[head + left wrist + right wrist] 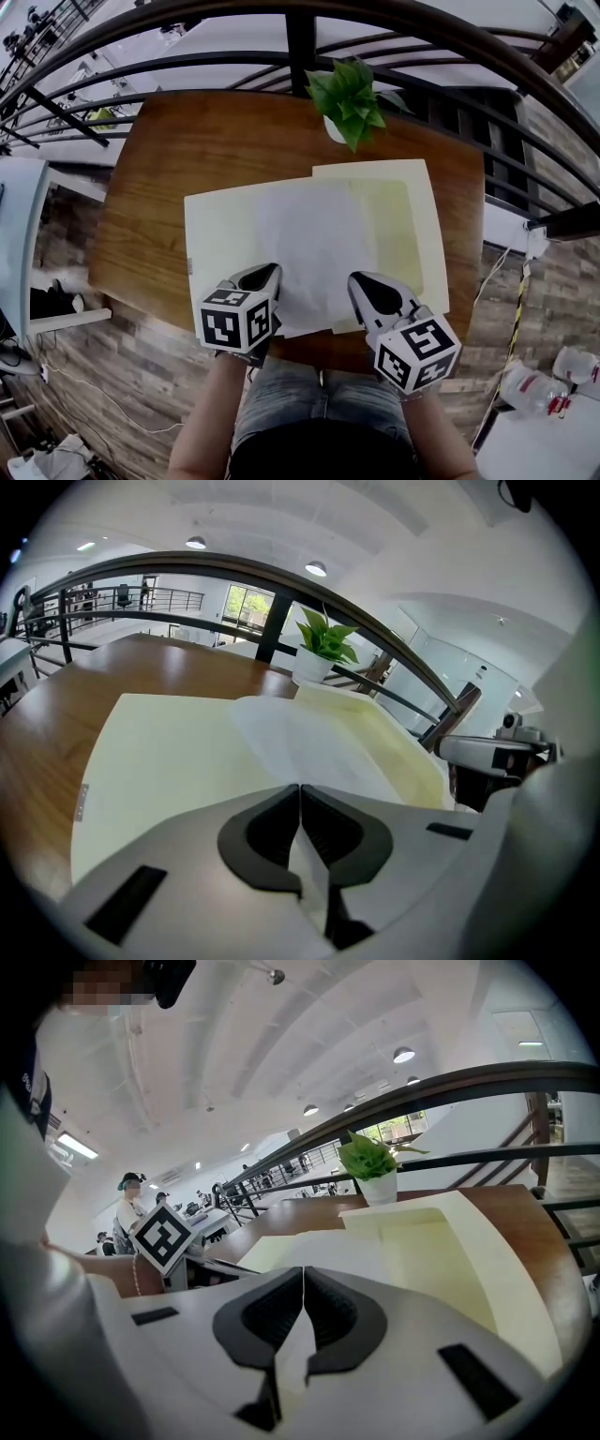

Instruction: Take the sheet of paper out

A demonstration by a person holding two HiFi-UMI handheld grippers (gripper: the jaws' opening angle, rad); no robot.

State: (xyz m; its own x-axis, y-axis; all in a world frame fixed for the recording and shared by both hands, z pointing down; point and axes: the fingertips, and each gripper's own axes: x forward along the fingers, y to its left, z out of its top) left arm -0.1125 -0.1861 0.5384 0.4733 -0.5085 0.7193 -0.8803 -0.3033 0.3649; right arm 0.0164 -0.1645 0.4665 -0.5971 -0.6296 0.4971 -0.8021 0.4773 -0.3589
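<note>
At the near edge of the surface [187, 150], two pale grey plastic grippers with dark ribbed pads point away from the person, each carrying a black-and-white marker cube. The left gripper [262, 278] lies low and tilted slightly inward. Its jaws are pressed together on the near left edge of the sheet of paper [314, 246], and a thin white strip shows between the pads in the left gripper view [300, 794]. The right gripper [368, 286] mirrors it just to the right. Its jaws are likewise closed on the sheet's near right edge, as the right gripper view [304, 1279] shows.

The sheet is thin, matte and white, lying flat across the middle of an open cream card folder [225, 234]. The folder's right half bears a yellowish inner pocket. The folder rests on smooth, reddish-brown wood with rounded corners.

At the far edge stands a leafy green plant [347, 98] in a small white pot [333, 129]. Beyond it runs a dark metal railing [300, 37].
</note>
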